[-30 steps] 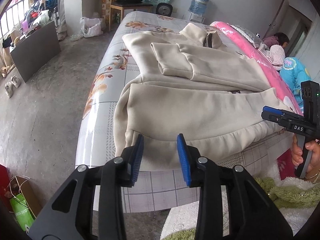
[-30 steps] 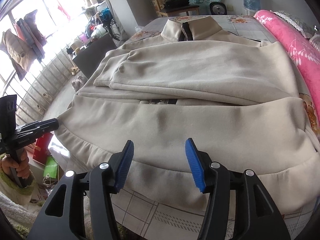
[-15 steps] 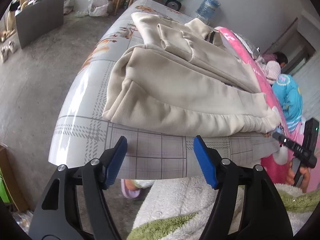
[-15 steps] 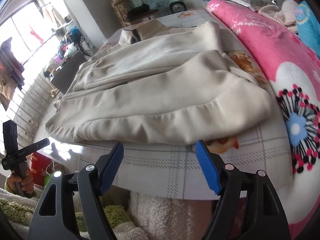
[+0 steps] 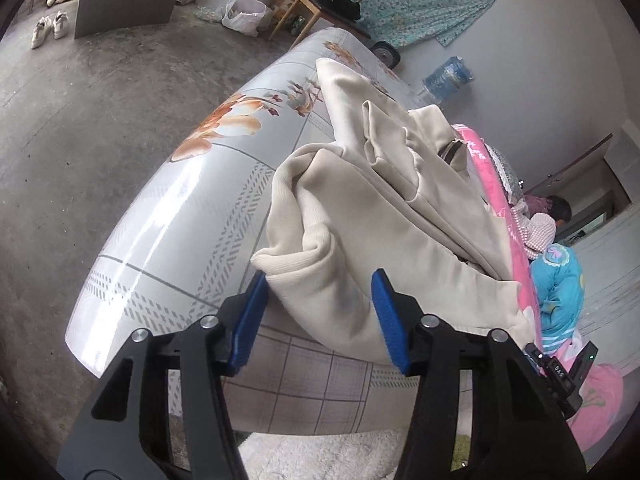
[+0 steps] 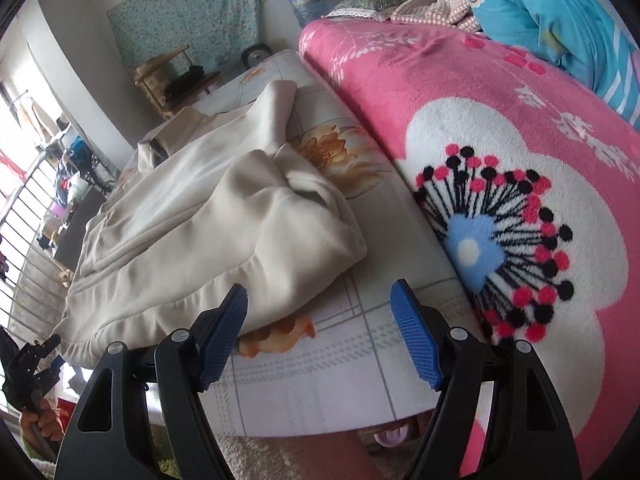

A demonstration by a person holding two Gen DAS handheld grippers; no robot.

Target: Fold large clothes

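Your left gripper, just narrowing, straddles the jacket hem unpinched; your right gripper gapes beside it. Closing now grabs one layer, skewing the fold.

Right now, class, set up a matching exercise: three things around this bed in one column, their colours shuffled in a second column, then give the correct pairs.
Things:
1. jacket
2. blanket
3. gripper pads

Colours:
A. dark blue
B. cream
C. pink with a flower pattern

Pairs: 1-B, 2-C, 3-A
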